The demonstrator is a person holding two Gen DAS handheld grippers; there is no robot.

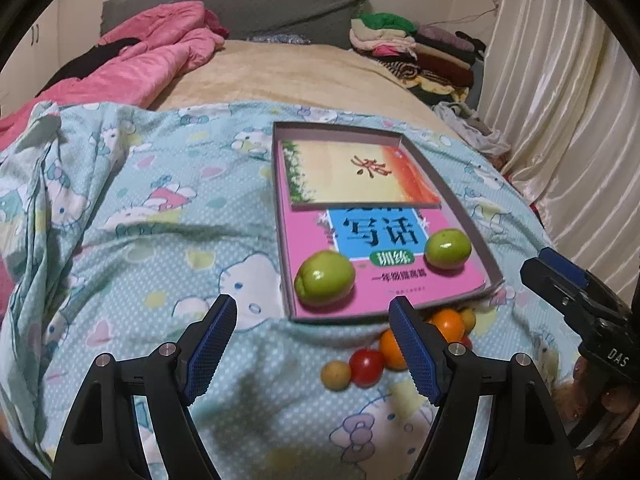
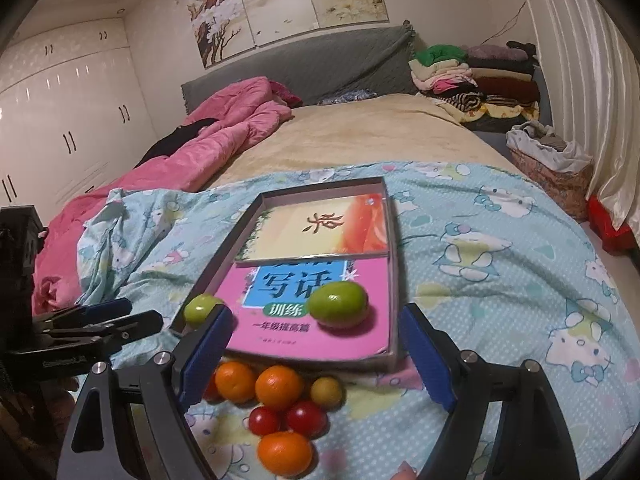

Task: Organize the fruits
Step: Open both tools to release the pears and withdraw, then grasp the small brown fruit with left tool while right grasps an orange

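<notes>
Stage, by judgement: fruit sorting part done, between placements. Tray (image 2: 394,280), a shallow cardboard box lid lined with a pink workbook (image 2: 316,332) and a smaller booklet, sits on the cartoon-print bedspread (image 2: 500,280). Contents so far: two green fruits, one at the near left corner (image 1: 325,278), one toward the near right (image 1: 447,249), well apart from each other. Remaining stock: a loose cluster on the bedspread just outside the tray's near edge, made up of three oranges, the nearest (image 2: 285,453), two red cherry tomatoes (image 2: 306,418), and a small yellowish fruit (image 2: 326,391); one more piece shows partly behind a finger. Left gripper (image 1: 312,346): fingers apart, nothing between them, pads touching nothing, poised above the bedspread beside the cluster. Right gripper (image 2: 316,354): fingers wide apart, empty, hovering with the cluster and the tray's near edge framed between them. Next move, by judgement: lower one gripper over a single round fruit, close gently enough not to bruise or squirt it sideways, and carry it over the low tray wall; soft bedding beneath may let neighbours roll.
</notes>
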